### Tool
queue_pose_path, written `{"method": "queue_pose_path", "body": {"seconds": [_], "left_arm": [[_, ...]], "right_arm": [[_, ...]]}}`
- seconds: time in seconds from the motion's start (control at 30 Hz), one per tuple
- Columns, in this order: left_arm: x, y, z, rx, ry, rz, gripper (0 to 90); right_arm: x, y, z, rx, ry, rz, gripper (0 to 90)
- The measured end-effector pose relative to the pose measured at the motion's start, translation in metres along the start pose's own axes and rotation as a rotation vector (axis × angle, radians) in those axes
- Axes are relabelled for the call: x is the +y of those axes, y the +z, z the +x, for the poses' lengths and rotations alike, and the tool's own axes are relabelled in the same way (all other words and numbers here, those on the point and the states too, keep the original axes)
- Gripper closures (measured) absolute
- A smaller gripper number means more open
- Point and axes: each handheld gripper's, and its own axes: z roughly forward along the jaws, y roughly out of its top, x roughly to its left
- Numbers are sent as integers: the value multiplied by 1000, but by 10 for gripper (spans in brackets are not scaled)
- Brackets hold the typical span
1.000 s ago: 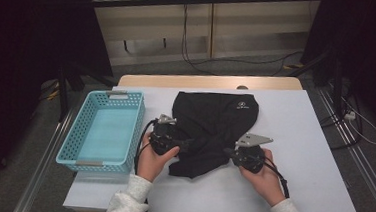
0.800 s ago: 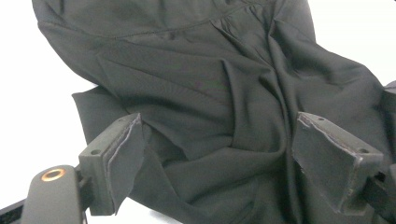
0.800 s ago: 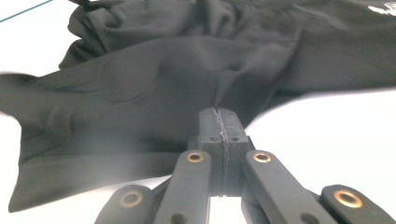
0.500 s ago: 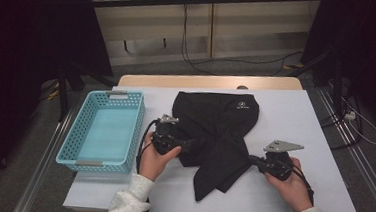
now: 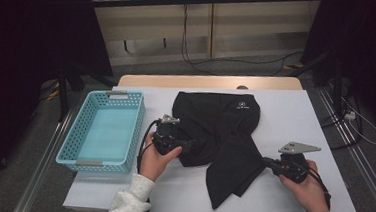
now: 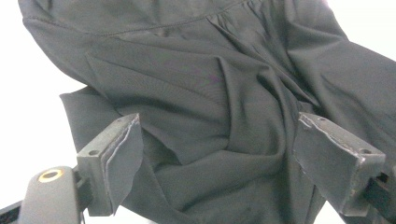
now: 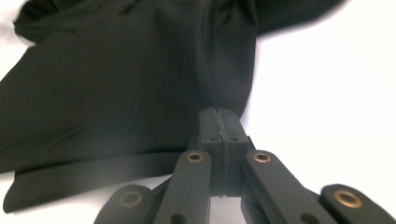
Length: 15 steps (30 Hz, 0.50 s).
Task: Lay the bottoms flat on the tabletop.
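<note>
moved: right gripper (image 5: 268, 163) drew soft black fabric garment (image 5: 221, 133) outward across white table (image 5: 295, 113) | right jaws clamped on its edge | left gripper (image 5: 189, 145) wide open over folds | limp, light; grip hems

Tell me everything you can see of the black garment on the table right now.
The black garment looks like thin, smooth fabric with a small pale logo near its far edge. It lies crumpled and partly folded on the white table, right of the basket. A flap stretches toward the near right, where the right hand-held gripper, jaws shut, pinches its edge. The left hand-held gripper rests at its left side with jaws wide open over the folds, not clamping.
</note>
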Motion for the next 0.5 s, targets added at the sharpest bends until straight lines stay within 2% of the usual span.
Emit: {"method": "queue_pose_path", "body": {"seconds": [0.07, 0.1, 0.17, 0.23, 0.3, 0.43, 0.5], "left_arm": [[0, 1, 0, 1, -1, -3, 168], [0, 1, -1, 2, 1, -1, 167], [0, 1, -2, 0, 3, -3, 168], [1, 1, -3, 2, 9, -3, 168], [1, 1, -3, 3, 11, 0, 167], [0, 0, -2, 3, 10, 5, 168], [-2, 0, -1, 10, 13, 4, 168]], "right_arm": [[-1, -3, -1, -24, -22, 38, 900], [-1, -3, -1, -21, -32, 56, 895], [0, -2, -2, -41, -42, 31, 793], [4, 0, -3, -63, -41, 8, 757], [12, 2, -4, -73, -29, -27, 683], [25, 18, -9, -102, -11, -64, 655], [26, 30, -9, -113, -10, -40, 631]]}}
